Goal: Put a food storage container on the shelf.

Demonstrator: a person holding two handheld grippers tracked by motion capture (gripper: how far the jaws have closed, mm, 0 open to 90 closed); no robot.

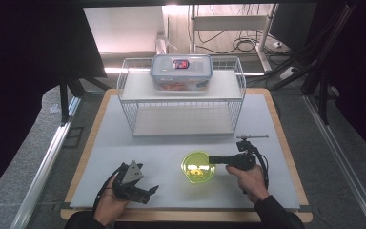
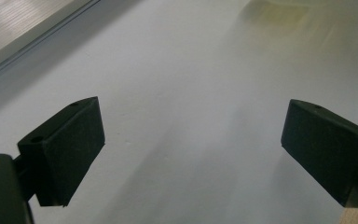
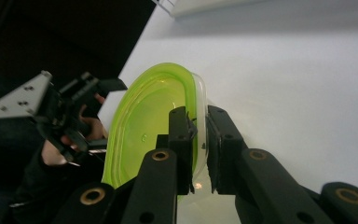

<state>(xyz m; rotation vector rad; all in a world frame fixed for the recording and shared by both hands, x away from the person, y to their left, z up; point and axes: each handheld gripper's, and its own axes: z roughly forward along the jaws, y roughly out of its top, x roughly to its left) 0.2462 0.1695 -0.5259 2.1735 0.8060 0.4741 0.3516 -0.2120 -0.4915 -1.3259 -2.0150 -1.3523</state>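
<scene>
Right gripper view: right hand-held gripper (image 3: 200,140) clamps green bowl's (image 3: 144,126) rim, nearly closed.

I see the bowl (image 1: 198,167) at lower centre is glossy, translucent green plastic. My right gripper (image 3: 200,140) has matt black pads with brass-coloured rivets. The worktop (image 1: 171,143) looks smooth, matt grey, with a wood edge. The basket (image 1: 181,112) at upper centre is thin white wire.
</scene>
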